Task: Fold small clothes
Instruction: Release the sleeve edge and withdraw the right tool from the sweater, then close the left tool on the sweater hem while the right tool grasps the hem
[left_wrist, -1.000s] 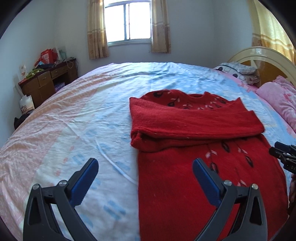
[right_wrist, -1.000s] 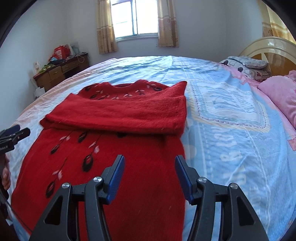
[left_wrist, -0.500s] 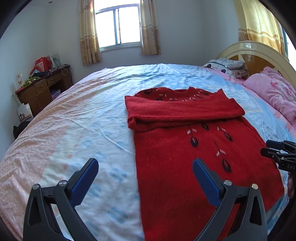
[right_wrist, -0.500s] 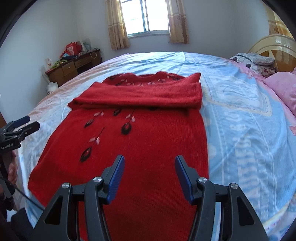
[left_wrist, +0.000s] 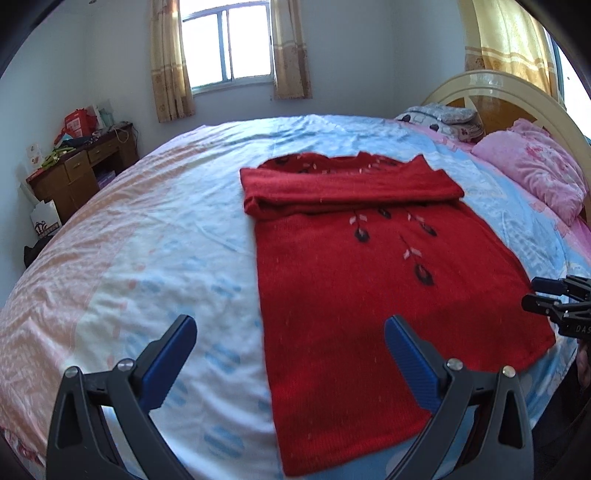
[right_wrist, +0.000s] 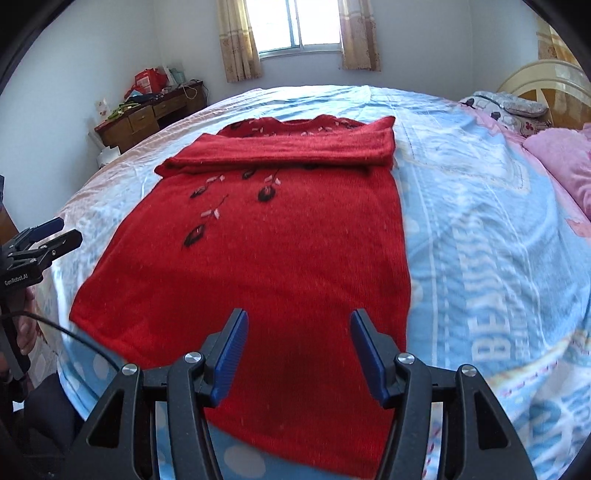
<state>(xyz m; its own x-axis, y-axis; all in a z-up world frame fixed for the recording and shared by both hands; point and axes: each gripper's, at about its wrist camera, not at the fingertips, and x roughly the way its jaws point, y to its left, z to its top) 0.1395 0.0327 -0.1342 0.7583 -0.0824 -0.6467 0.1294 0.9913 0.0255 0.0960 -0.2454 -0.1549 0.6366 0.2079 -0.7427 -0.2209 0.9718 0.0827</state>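
A red knit sweater (left_wrist: 369, 288) with dark flower embroidery lies flat on the bed, its sleeves folded across the chest in a band (left_wrist: 347, 188). It also shows in the right wrist view (right_wrist: 266, 258). My left gripper (left_wrist: 291, 354) is open and empty, held above the sweater's lower left hem. My right gripper (right_wrist: 297, 350) is open and empty above the lower right part of the hem. Each gripper appears at the edge of the other's view, the right gripper (left_wrist: 554, 299) and the left gripper (right_wrist: 40, 240).
The bed (left_wrist: 147, 229) has a light blue and pink patterned sheet. Pink pillows (left_wrist: 532, 173) and a cream headboard (left_wrist: 517, 96) are on the right. A cluttered wooden desk (left_wrist: 81, 166) stands by the left wall. A curtained window (left_wrist: 229, 48) is behind the bed.
Both grippers have pulled back towards the near edge of the bed and risen, so the whole sweater down to its hem is now in view. Both stay open.
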